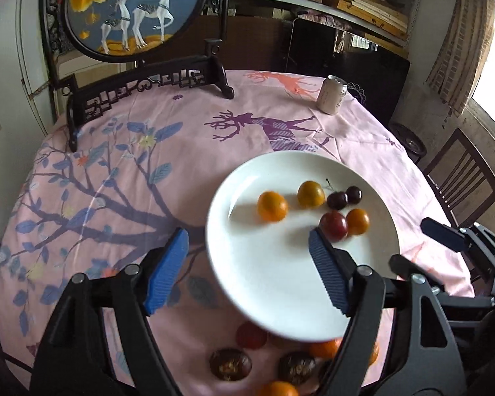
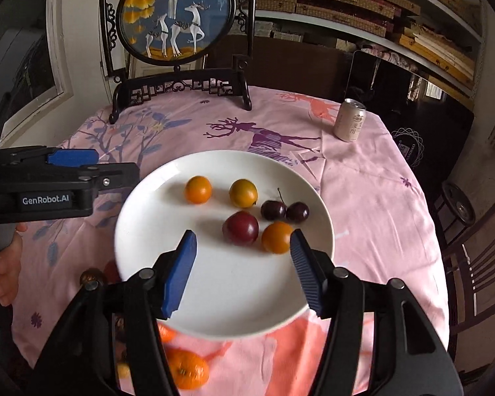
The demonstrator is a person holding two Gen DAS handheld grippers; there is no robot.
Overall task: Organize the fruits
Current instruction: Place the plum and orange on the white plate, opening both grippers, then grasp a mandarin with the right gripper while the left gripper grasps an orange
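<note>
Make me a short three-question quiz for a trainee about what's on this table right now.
1. Count: how many fruits lie on the white plate?
2. True or false: the drink can stands on the plate.
3. Multiple choice: the right hand-held gripper is (A) shut on a cherry, (B) open with nothing between its pads, (C) shut on the plate rim.

Key:
1. Six: three orange fruits, for example this one, one red plum and two dark cherries.
2. False; the can stands on the pink tablecloth, far from the plate.
3. B.
</note>
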